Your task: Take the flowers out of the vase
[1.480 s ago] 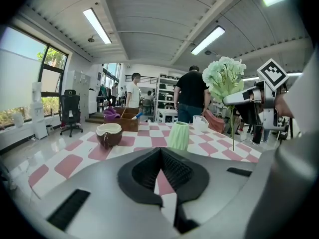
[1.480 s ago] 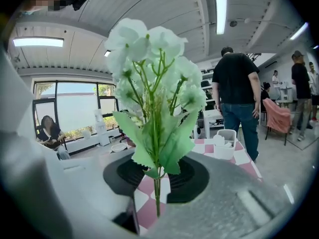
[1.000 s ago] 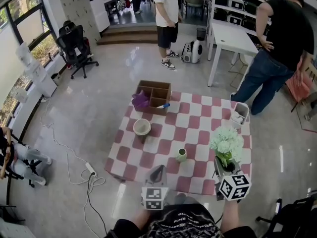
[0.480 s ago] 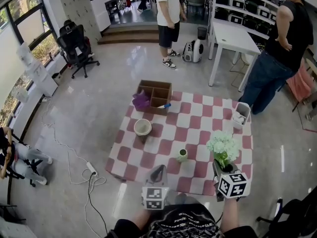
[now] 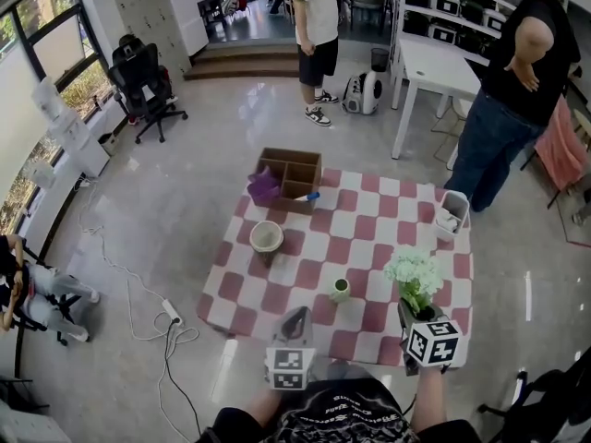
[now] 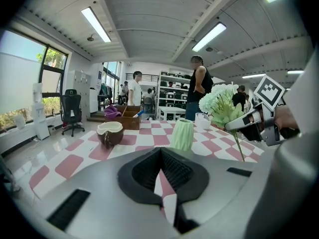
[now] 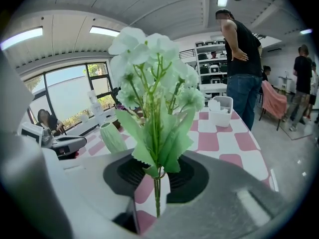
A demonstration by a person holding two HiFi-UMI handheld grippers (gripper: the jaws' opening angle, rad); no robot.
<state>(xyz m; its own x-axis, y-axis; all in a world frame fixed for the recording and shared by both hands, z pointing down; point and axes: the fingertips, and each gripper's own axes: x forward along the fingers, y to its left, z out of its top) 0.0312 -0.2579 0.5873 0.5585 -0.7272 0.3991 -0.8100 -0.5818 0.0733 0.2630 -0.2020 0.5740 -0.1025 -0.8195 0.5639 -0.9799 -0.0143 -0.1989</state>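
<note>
Flowers [image 7: 154,78], white with green leaves, stand upright, their thin stem pinched between the fingers of the right gripper [image 7: 158,180] above the near right corner of the checkered counter [image 5: 369,238]. They are clear of the green vase [image 5: 340,290], which stands by the near edge. The left gripper [image 6: 160,176] at that edge has its fingers together on nothing. A brown bowl [image 5: 266,237] sits toward the left edge.

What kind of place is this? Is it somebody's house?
Probably not a house. It looks like an office or workshop: there's a black office chair by big windows, grey lockers, a white desk, and shelves packed with gear.
</note>
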